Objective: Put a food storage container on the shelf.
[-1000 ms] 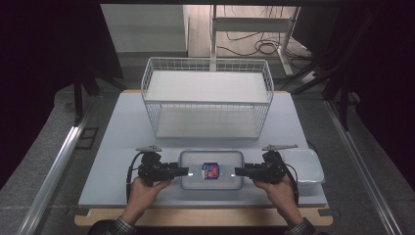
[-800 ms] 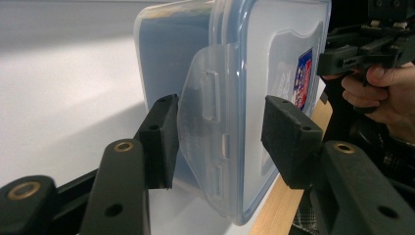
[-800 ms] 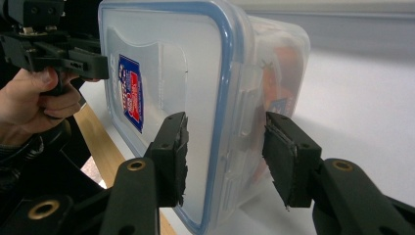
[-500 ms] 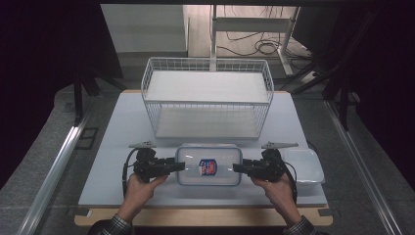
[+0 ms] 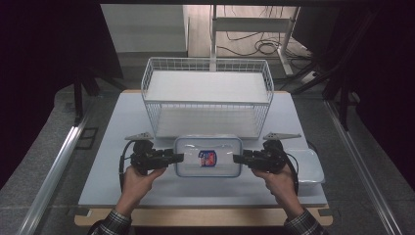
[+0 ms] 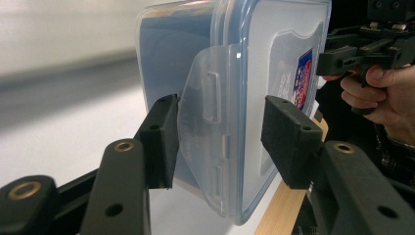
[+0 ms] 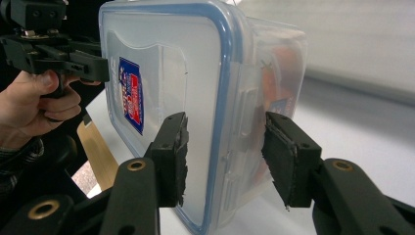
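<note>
Left hand-held gripper (image 5: 179, 157): clamped on the left end of the lidded plastic box (image 5: 209, 156). Box: carried just in front of the wire basket (image 5: 207, 98), above the counter (image 5: 117, 127). Right hand-held gripper (image 5: 237, 158): clamped on the right end. Handling: raise both ends evenly, level. Label (image 5: 207, 158): red-and-blue, wording unreadable.

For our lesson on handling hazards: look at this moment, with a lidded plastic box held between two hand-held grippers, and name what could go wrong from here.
1. The lidded plastic box is held only at its two short ends, by the left hand-held gripper and the right hand-held gripper; uneven lifting could tilt it or let it slip.
2. The left pads sit on a hinged lid flap, which might flex.
3. The wire basket stands close behind; the box could knock it.
</note>
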Demonstrator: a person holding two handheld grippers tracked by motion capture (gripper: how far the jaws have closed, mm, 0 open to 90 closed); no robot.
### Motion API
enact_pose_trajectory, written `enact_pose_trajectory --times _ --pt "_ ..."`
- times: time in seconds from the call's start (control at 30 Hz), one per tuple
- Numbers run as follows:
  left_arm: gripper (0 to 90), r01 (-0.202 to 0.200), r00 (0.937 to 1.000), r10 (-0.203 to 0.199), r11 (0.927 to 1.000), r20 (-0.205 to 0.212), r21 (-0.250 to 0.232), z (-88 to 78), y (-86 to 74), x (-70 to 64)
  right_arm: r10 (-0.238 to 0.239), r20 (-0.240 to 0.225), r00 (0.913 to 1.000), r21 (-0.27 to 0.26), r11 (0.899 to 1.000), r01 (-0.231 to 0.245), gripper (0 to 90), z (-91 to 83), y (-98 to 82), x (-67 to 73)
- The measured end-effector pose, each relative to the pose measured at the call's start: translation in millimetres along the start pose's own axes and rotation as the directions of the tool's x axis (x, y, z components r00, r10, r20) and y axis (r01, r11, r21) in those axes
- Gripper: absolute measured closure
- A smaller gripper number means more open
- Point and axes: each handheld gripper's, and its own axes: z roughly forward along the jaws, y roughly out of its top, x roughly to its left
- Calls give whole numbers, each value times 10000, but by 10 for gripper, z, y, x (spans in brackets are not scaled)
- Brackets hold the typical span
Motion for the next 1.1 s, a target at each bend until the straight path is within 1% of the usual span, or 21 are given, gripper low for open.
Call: enact_pose_trajectory --times 0.03,0.17,0.33,0.67,0.9,1.1 --pt "496 -104 9999 104 9999 -3 -20 -11 22 -3 -37 -6 10000 -39 10000 37 528 -8 27 9" --pt "496 -203 9998 201 9996 -63 -174 -61 140 -43 -223 31 9997 -174 9996 223 528 -47 144 47" --pt "495 -351 9993 348 9989 -119 -297 -110 277 -80 -273 41 9996 -332 9991 274 528 -89 277 79" --pt "495 -504 9987 498 9974 -128 -513 -170 520 -112 -446 85 9990 -556 9974 450 528 -154 507 117" --pt "494 -531 9985 520 9961 -164 -706 -228 734 -119 -547 177 9983 -779 9954 559 528 -181 733 142" --pt "495 -693 9974 675 9938 -240 -864 -296 925 -148 -634 156 9979 -931 9936 645 527 -214 940 166"
